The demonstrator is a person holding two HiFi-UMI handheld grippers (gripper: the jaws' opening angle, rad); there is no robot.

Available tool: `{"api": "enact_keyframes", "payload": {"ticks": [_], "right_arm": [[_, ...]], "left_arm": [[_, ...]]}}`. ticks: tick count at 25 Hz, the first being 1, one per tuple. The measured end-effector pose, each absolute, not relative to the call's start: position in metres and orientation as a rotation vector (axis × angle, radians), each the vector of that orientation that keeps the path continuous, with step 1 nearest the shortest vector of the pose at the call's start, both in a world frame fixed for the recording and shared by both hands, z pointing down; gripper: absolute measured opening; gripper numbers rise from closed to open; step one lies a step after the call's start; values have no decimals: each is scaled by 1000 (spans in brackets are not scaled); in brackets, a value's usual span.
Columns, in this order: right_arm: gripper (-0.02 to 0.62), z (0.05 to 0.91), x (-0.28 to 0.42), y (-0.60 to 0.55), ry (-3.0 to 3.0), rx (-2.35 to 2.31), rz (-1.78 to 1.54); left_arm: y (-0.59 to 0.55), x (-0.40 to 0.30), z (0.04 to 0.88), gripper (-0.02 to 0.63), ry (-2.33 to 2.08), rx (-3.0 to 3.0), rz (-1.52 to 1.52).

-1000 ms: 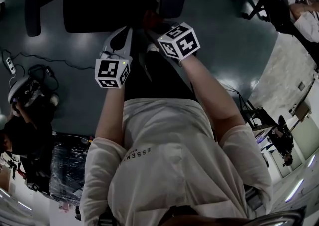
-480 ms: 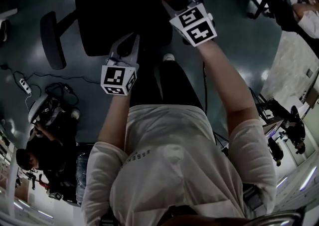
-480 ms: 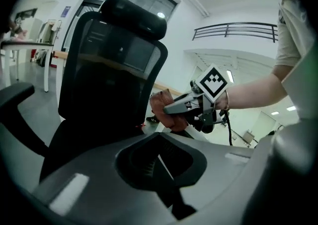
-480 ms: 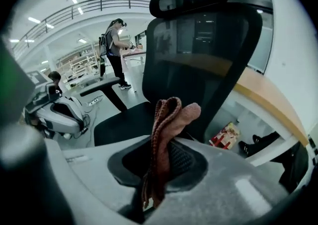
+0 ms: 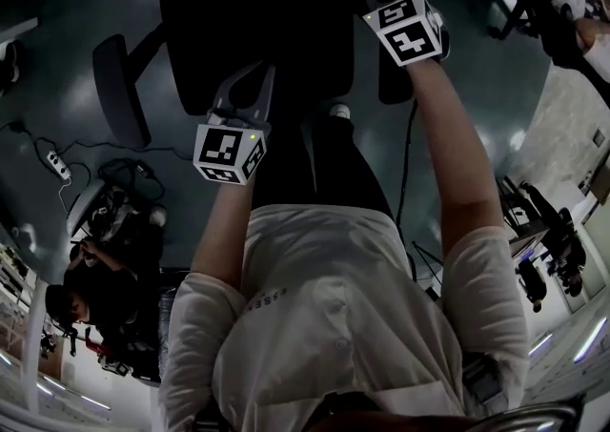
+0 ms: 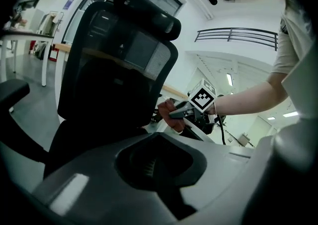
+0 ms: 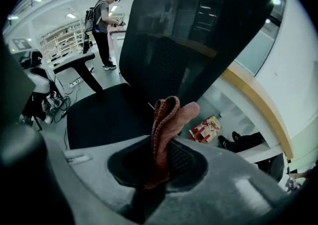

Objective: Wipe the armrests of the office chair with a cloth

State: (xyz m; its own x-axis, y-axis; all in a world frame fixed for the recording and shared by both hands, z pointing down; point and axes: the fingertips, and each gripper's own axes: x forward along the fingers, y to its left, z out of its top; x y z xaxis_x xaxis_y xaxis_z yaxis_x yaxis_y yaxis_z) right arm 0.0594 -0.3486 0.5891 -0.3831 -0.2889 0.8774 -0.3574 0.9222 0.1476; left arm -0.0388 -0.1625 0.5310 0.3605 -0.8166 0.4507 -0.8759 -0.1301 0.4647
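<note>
The right hand-held gripper (image 7: 159, 172) has its jaws pinched tight on a reddish cloth (image 7: 166, 124). It grips the cloth by its lower end, so a soft folded wad stands free in front to rub with. In the head view this gripper sits at the upper right of the frame, stretched out at arm's length over the dark armrest (image 5: 393, 87) on that side of the chair (image 5: 257, 20). The reach looks made to bring the cloth to that pad. Whether the cloth touches the pad I cannot tell (the gripper's own body hides the armrest in the right gripper view, and the head view is dim there). In the head view the cloth shows only as a red patch at the very top, just past the marker cube. Beyond the cloth in the right gripper view rise the mesh backrest (image 7: 194, 35) and, at centre left, the seat (image 7: 107, 114), with the far armrest (image 7: 74, 60) toward the left edge. The left hand-held gripper (image 6: 155, 169) has its jaws together with nothing between them. It hangs at centre left of the head view, in front of the seat, seemingly held out of the way while the other gripper does the wiping. By my reading, the wipe of the near armrest is about to begin or is just under way.
</note>
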Motion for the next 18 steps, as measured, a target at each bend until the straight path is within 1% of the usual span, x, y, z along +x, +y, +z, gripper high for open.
{"api": "enact_keyframes", "payload": {"ticks": [7, 13, 18], "right_arm": [[46, 582, 73, -340, -2022, 483, 74], [46, 573, 82, -309, -2054, 472, 86], [49, 563, 101, -287, -2081, 482, 98]], "left_arm": [[-146, -16, 545, 17, -1382, 1936, 132], [-133, -4, 541, 17, -1387, 1953, 128], [-116, 21, 534, 17, -1382, 1975, 133]]}}
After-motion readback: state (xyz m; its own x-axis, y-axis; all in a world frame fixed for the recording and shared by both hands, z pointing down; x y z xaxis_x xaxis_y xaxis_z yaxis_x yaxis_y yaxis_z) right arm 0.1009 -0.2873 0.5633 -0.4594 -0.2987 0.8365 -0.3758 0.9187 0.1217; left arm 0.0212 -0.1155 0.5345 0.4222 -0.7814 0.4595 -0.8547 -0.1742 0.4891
